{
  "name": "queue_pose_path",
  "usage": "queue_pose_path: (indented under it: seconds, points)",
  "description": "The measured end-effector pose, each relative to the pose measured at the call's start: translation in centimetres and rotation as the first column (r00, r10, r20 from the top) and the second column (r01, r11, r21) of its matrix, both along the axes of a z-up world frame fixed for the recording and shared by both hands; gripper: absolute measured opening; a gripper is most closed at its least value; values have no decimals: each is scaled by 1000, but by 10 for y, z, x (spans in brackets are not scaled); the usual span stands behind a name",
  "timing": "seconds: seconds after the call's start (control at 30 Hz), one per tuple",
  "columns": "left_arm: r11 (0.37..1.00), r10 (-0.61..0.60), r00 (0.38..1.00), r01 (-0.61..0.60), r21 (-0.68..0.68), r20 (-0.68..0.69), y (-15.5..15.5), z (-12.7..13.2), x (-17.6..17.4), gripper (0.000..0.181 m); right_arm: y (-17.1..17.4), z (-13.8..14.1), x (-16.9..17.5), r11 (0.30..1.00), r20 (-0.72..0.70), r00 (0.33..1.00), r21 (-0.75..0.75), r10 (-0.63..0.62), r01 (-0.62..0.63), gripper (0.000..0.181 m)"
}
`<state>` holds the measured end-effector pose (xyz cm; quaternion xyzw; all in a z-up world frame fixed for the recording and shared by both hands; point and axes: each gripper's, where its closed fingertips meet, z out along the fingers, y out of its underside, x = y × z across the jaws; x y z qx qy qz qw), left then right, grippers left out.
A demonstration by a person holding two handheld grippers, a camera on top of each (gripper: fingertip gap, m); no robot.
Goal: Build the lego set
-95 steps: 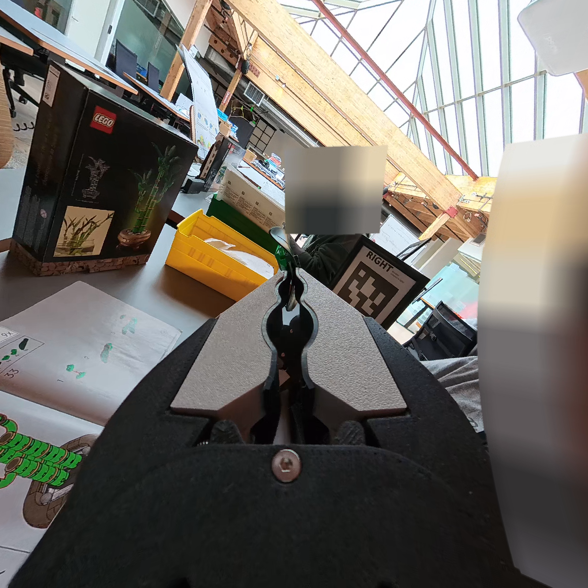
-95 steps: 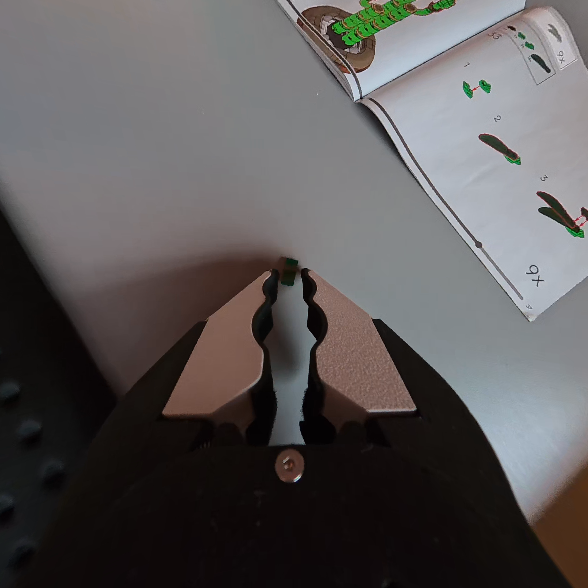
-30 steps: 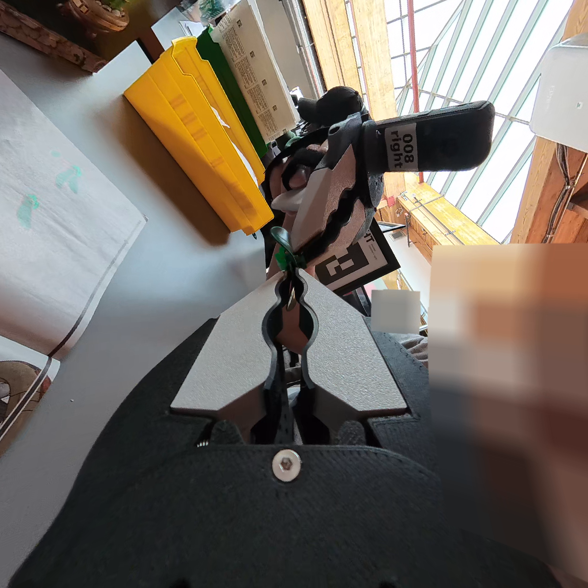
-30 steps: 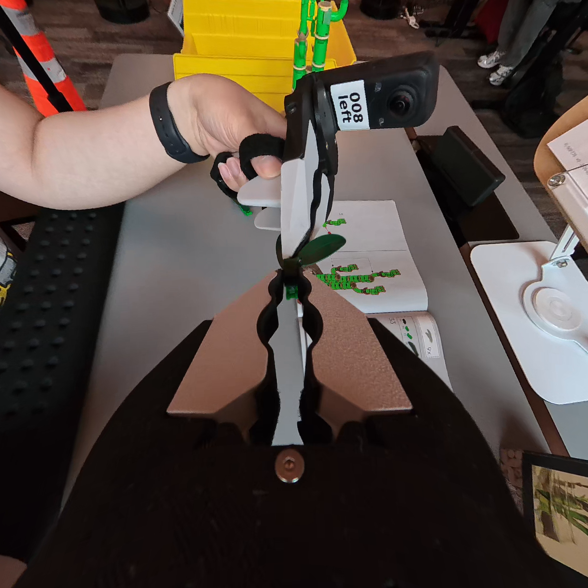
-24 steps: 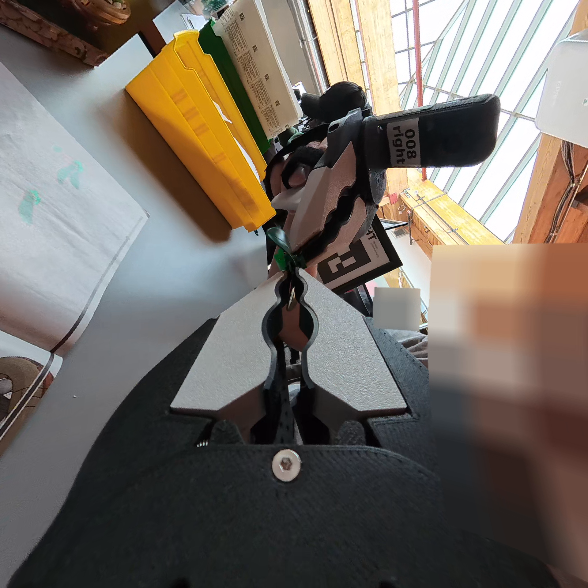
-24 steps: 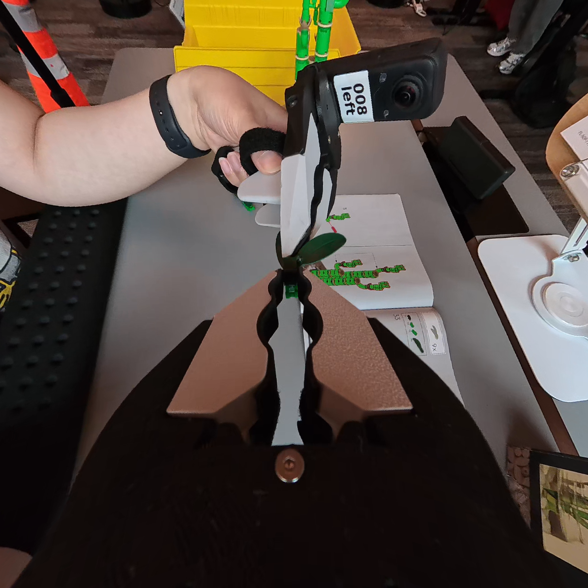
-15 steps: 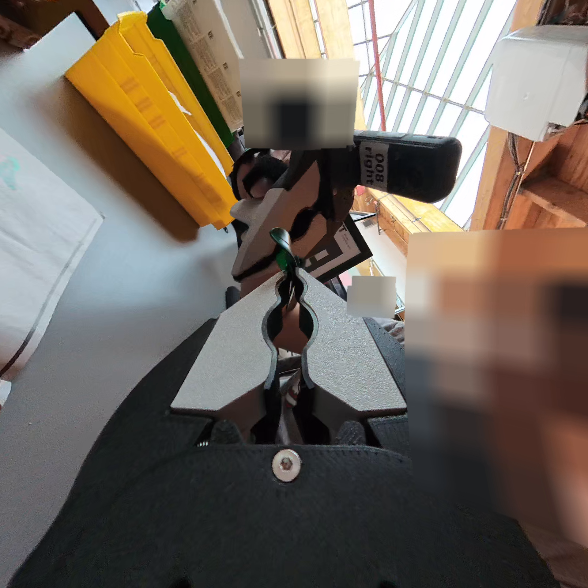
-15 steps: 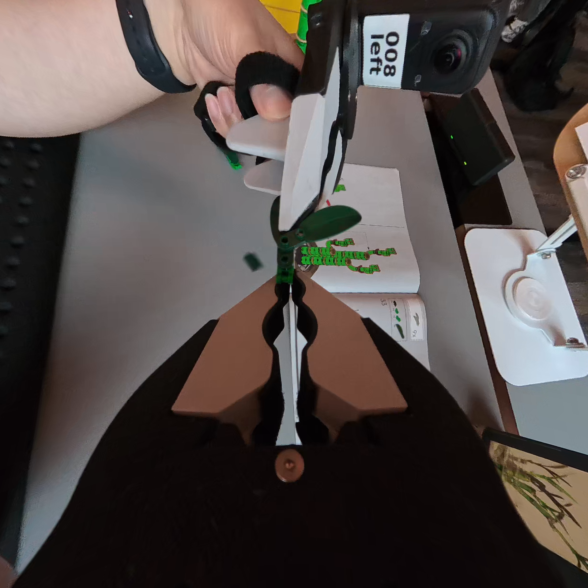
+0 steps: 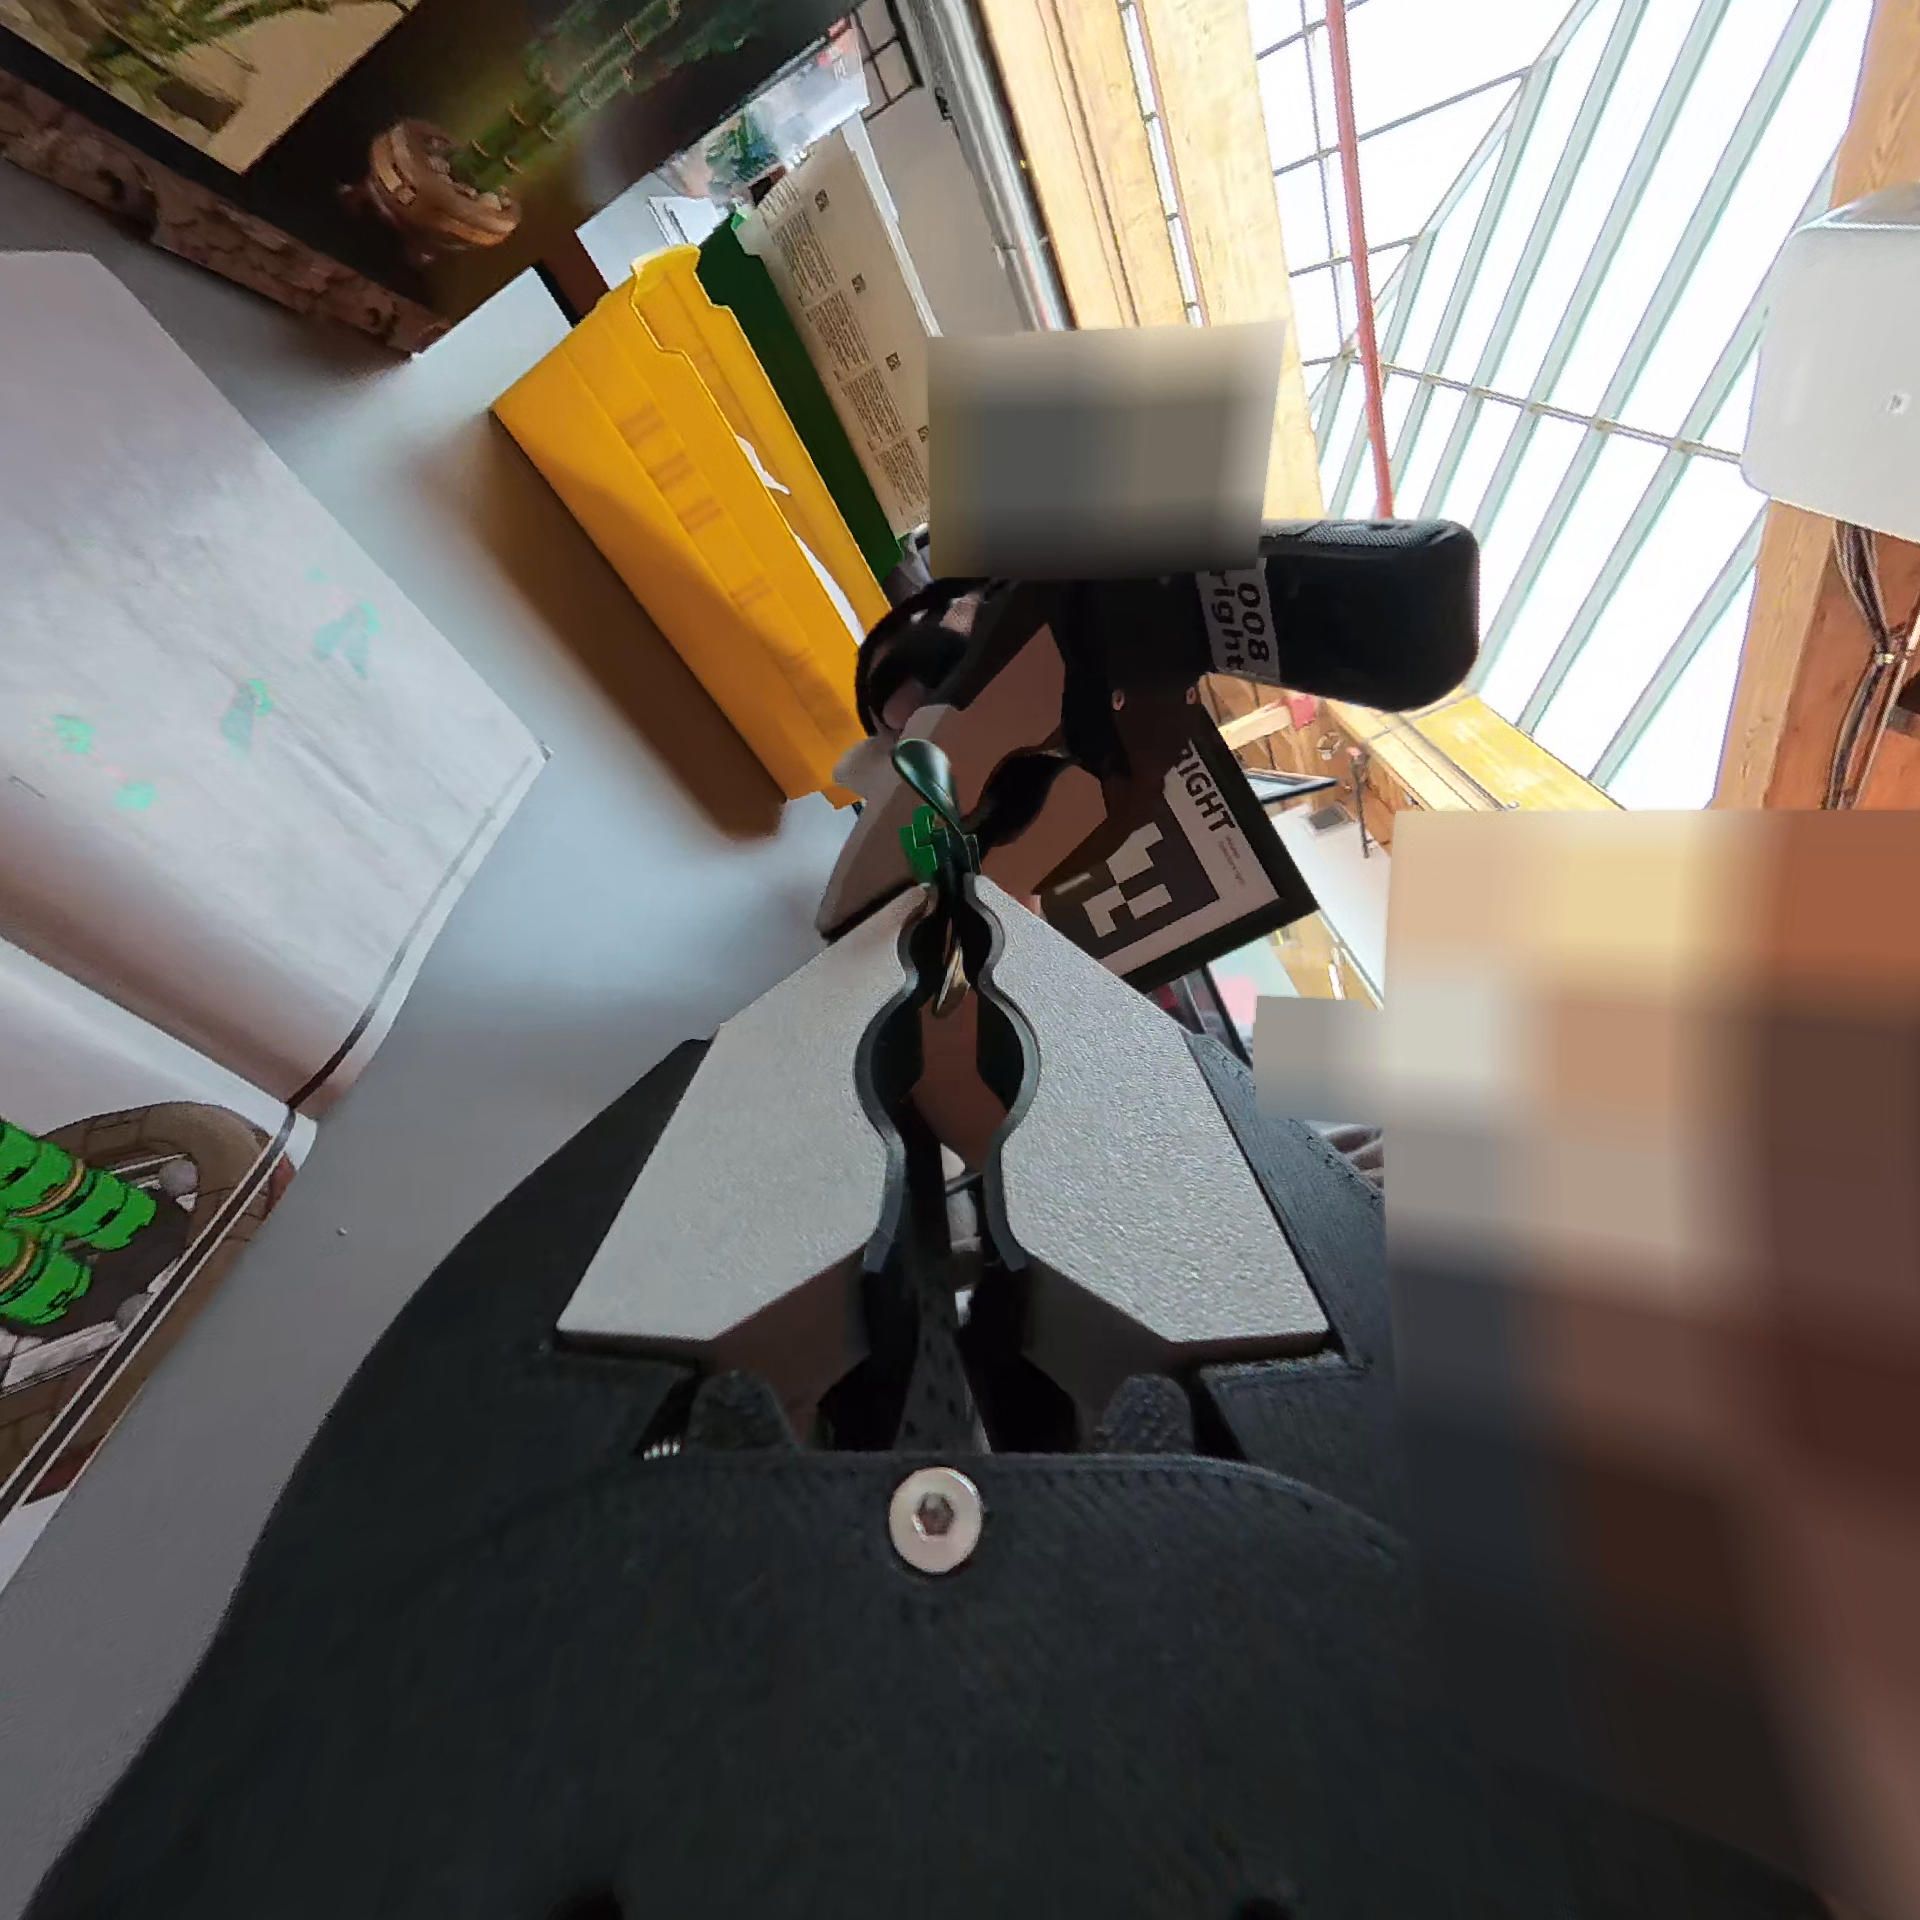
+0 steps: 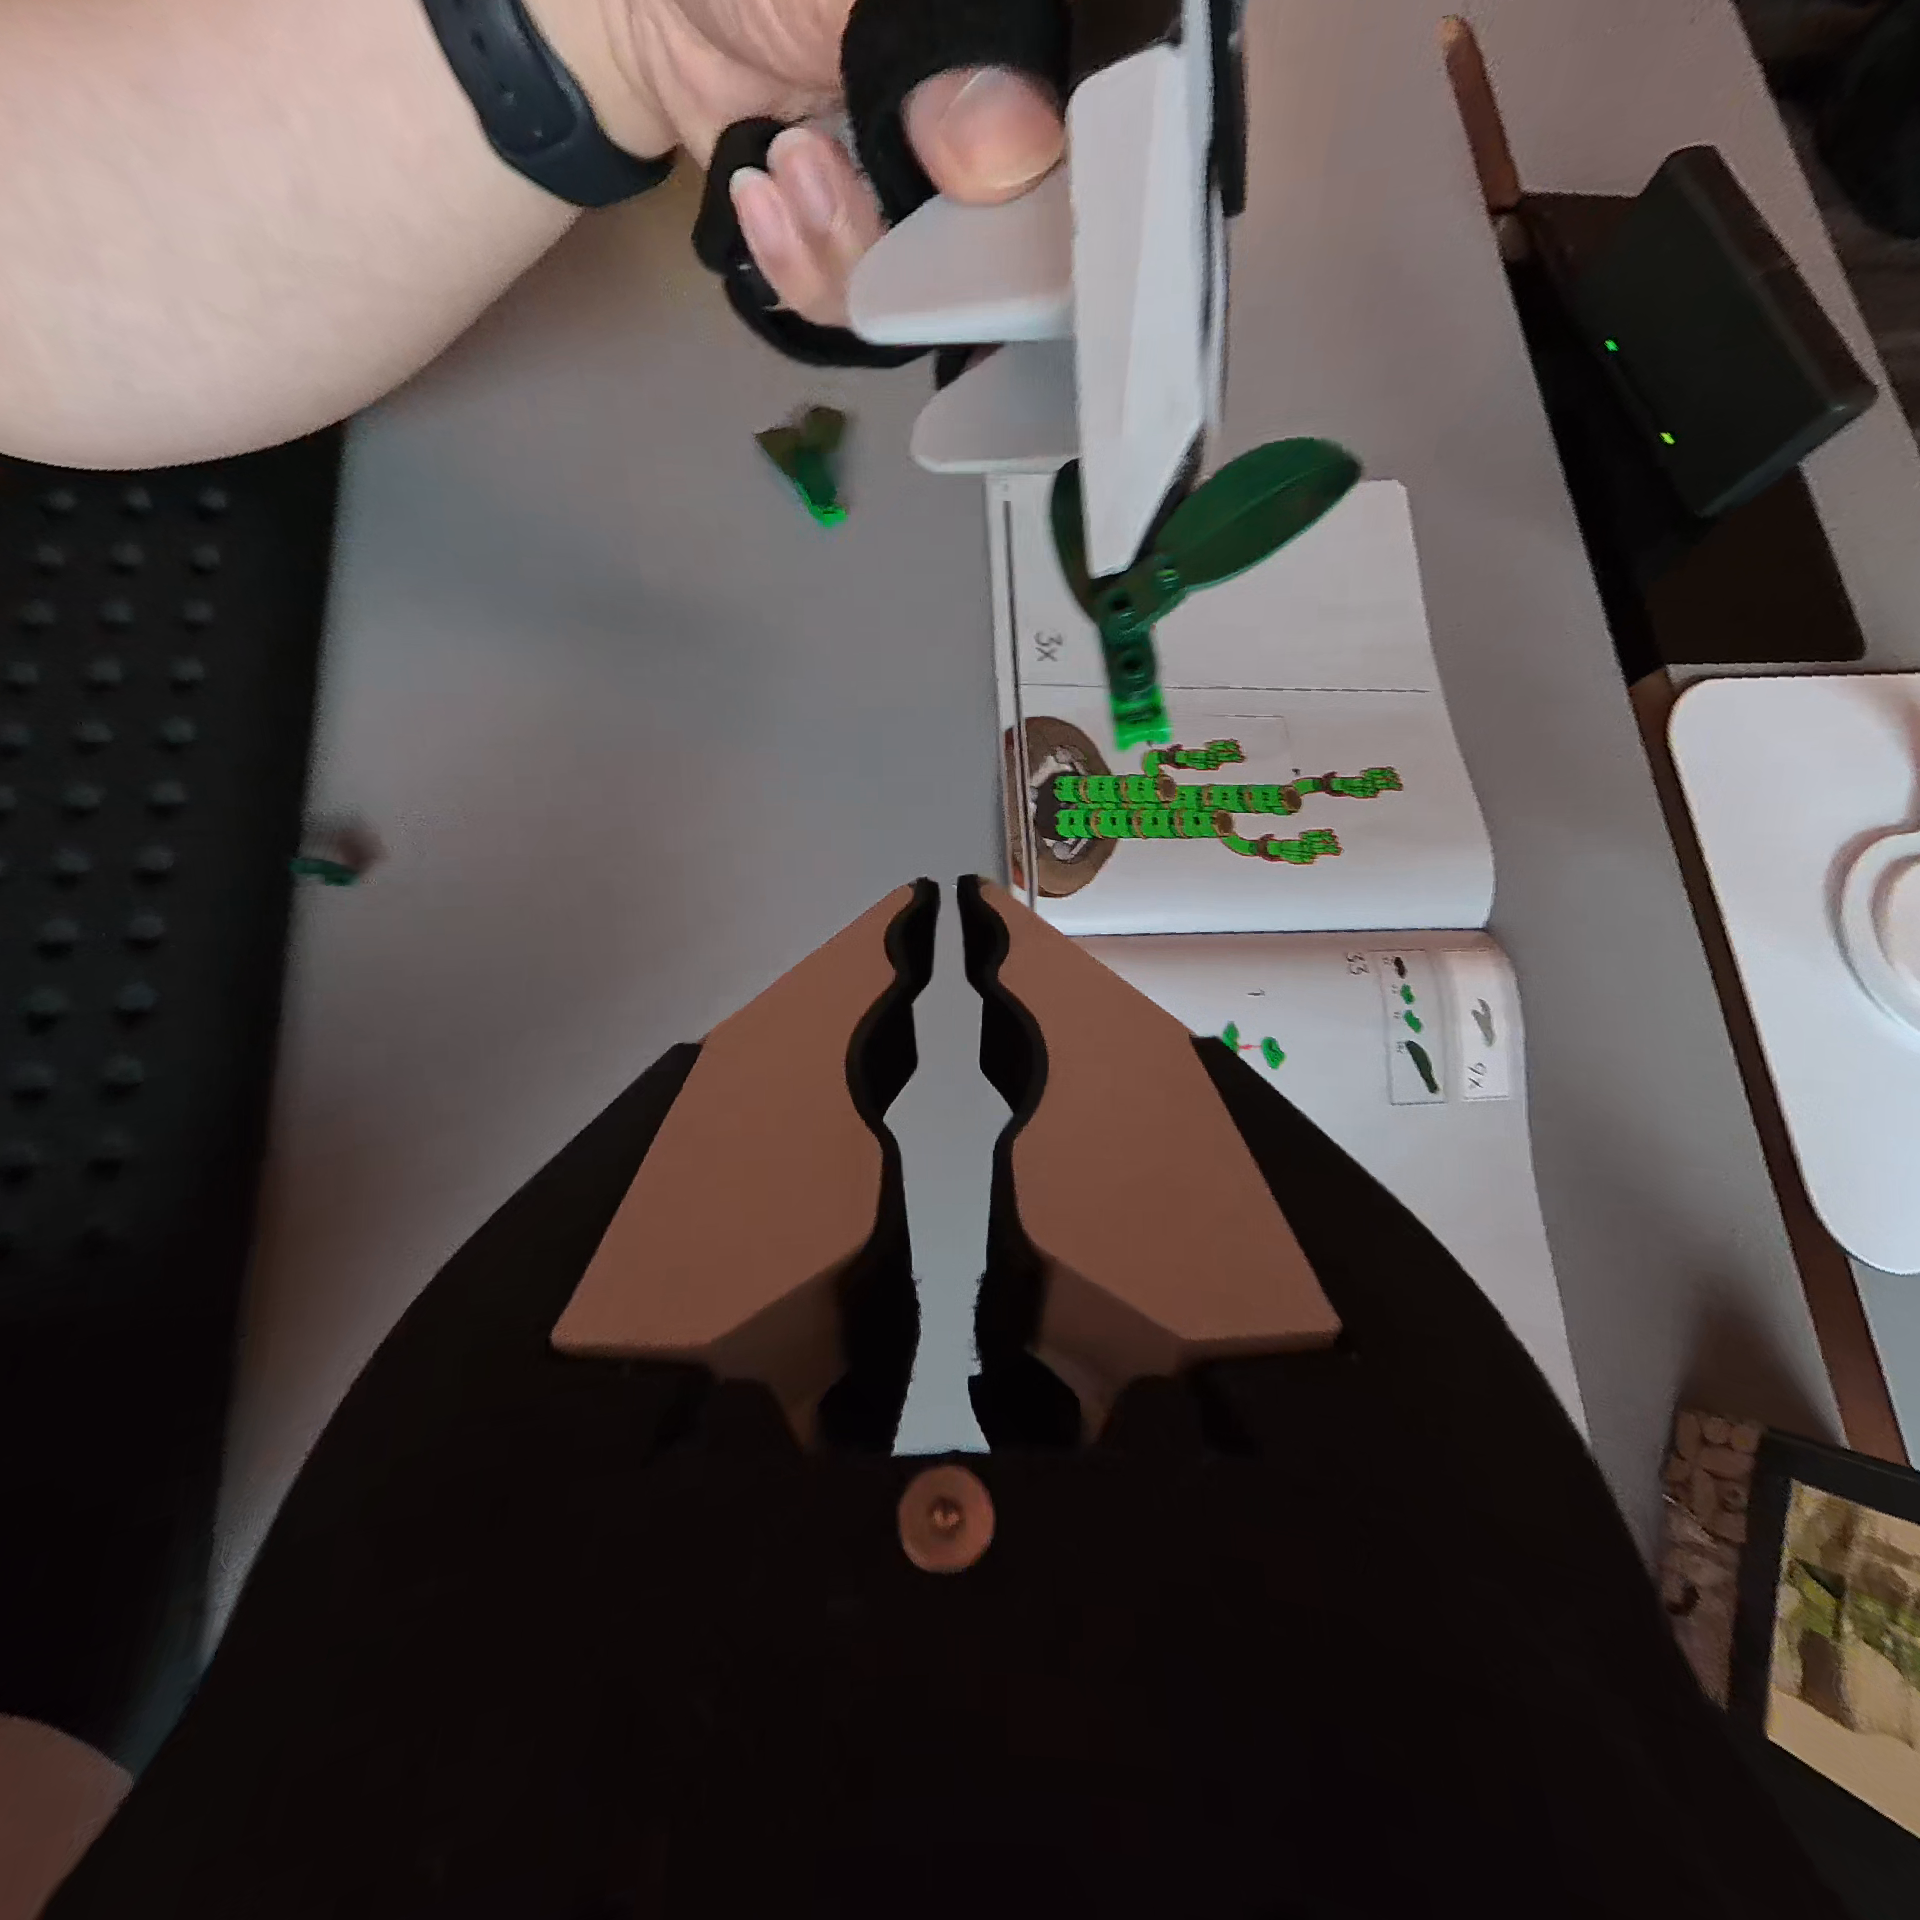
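Leaf assembly (image 10: 1174,561) hangs pinched in the left gripper (image 10: 1117,561), above the instruction booklet (image 10: 1247,727).

Its dark leaves fan from the left fingers (image 10: 1138,343), the bright green stem pointing down toward the booklet. The right gripper (image 10: 940,883) sits just short of the booklet's near edge, fingers almost together and empty. Loose green pieces (image 10: 805,462) lie on the worktop (image 10: 582,675) beside the booklet. For a clean join, I would fetch one piece, line up its studs with the stem tip and press straight.
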<state>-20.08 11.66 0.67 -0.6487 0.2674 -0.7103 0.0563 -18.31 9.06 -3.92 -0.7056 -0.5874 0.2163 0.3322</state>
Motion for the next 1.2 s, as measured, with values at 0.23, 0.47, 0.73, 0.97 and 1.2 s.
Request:
queue_pose_path:
  seconds: [0.23, 0.47, 0.73, 0.97, 1.2]
  points:
    - [991, 102, 995, -103, 83, 10, 12, 19, -27, 0, -58, 12, -51, 976, -78, 973, -9, 215, -217, 14]
    - [991, 91, 996, -93, 93, 26, 10, 23, -27, 0, -142, -82, -71, 910, 20, 919, -149, 393, -386, 15]
    - [993, 60, 998, -61, 104, 13, 2, 23, -19, 0, -157, -125, -73, 907, 24, 916, -153, 401, -393, 15]
    - [993, 68, 998, -69, 93, 18, 5, 22, -21, 0, -158, -124, -80, 918, -53, 943, -216, 328, -332, 7]
    - [992, 61, 998, -63, 105, 25, 2, 26, -22, 0, -144, -103, -53, 478, -8, 1000, -879, -16, 0, 7]
